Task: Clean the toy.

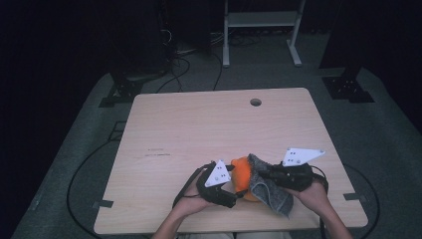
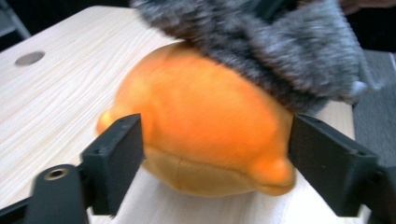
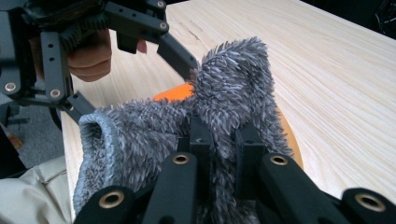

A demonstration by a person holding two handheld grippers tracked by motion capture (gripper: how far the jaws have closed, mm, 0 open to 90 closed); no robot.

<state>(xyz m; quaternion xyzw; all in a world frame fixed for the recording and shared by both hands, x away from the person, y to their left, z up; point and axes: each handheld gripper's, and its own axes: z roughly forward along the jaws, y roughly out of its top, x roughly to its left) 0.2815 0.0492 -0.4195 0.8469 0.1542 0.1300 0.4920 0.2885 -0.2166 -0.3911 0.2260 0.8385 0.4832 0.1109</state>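
Observation:
An orange plush toy [image 1: 242, 174] [image 2: 201, 126] lies on the wooden table [image 1: 209, 124] near its front edge. A shaggy grey cloth [image 1: 268, 191] [image 2: 261, 42] [image 3: 233, 84] is draped over its top and right side. My left gripper [image 1: 232, 193] [image 2: 215, 158] comes in from the left; its jaws stand one on each side of the toy, which rests on the table unsqueezed. My right gripper [image 1: 266, 175] [image 3: 224, 140] is shut on a fold of the grey cloth and holds it up over the toy. A sliver of orange toy [image 3: 175, 92] peeks out from under the cloth.
A round cable hole [image 1: 256, 102] [image 2: 29, 58] sits near the table's far edge. The front edge is just below both hands. Cables and a white metal frame [image 1: 261, 30] stand on the floor beyond the table.

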